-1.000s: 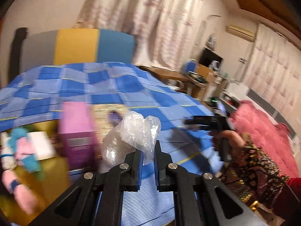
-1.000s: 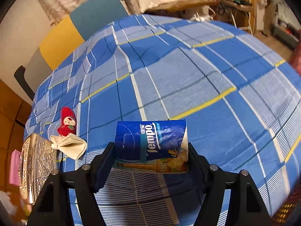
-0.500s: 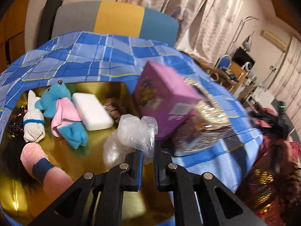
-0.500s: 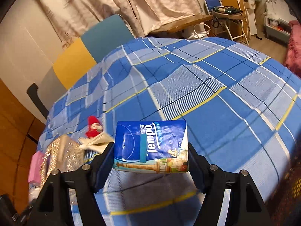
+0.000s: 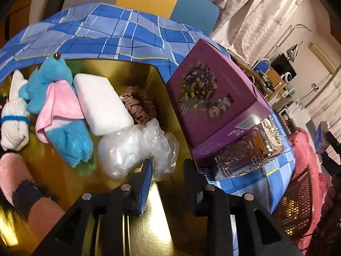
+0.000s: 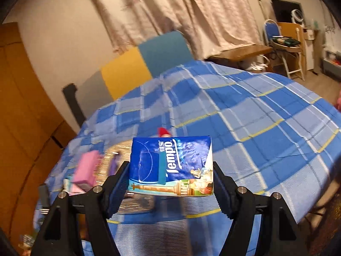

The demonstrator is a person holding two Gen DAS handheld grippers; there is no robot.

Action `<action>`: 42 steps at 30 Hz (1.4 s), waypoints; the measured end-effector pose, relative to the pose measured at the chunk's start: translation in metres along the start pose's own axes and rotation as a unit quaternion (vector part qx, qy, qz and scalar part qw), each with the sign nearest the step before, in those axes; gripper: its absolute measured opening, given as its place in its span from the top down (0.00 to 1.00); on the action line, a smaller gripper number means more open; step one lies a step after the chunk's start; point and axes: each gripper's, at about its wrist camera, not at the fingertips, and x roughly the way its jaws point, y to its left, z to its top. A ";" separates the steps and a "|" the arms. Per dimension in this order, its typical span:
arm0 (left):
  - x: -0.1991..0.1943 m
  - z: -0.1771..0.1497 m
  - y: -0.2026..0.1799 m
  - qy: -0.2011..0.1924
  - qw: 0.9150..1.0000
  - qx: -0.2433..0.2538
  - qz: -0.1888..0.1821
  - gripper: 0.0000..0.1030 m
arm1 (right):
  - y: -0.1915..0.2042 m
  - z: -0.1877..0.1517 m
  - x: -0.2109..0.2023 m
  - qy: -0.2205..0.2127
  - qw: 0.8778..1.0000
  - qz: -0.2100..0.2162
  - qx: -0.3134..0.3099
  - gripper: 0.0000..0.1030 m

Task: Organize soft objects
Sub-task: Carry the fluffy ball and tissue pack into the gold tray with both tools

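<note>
Two grippers are seen, each from its own wrist camera. The left gripper [image 5: 168, 170] is held over a gold tin [image 5: 166, 98], and its jaws have just been opening: a gap is now seen between them, and the crumpled clear plastic bag [image 5: 136, 149] is released, lying on the floor of the tin with one fold reaching between the fingertips, just beside the left pad. Several soft things are already gathered in the tin: a white sponge [image 5: 102, 104] touching the bag, a brown scrunchie [image 5: 138, 106] behind it, a blue plush toy [image 5: 61, 108] with a pink cloth, a rolled white sock [image 5: 13, 123] with a blue band, and a pink fuzzy slipper [image 5: 19, 183] at the near left. A purple box [image 5: 215, 98] is propped, tilted, against the tin's right wall, on top of a silver patterned lid [image 5: 249, 155] that lies on the blue checked bedspread [image 5: 132, 34]. The right gripper [image 6: 170, 183] is held above the bedspread, and its jaws are clenched on a blue tissue pack [image 6: 170, 166], gripped by its two short ends and kept level, clear of the bed. Behind the pack a small red toy [image 6: 163, 131] is partly hidden.
</note>
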 end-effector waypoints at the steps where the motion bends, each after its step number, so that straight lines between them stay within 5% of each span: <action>1: -0.002 -0.002 0.002 0.001 1.000 -0.006 -0.008 0.66 | 0.007 0.000 -0.003 -0.003 1.000 0.006 -0.003 0.29; 16: -0.073 -0.028 0.021 -0.067 0.998 0.003 0.022 0.61 | 0.102 -0.025 -0.002 0.016 0.992 0.079 -0.098 0.29; 26: -0.128 -0.044 0.076 -0.124 0.984 -0.081 0.098 0.61 | 0.205 -0.084 0.040 0.107 0.960 0.165 -0.199 0.29; 34: -0.155 -0.063 0.100 -0.154 0.974 -0.112 0.124 0.61 | 0.264 -0.148 0.128 0.247 0.936 0.152 -0.198 0.29; 42: -0.171 -0.069 0.116 -0.176 0.967 -0.138 0.123 0.61 | 0.284 -0.162 0.174 0.266 0.948 0.094 -0.146 0.29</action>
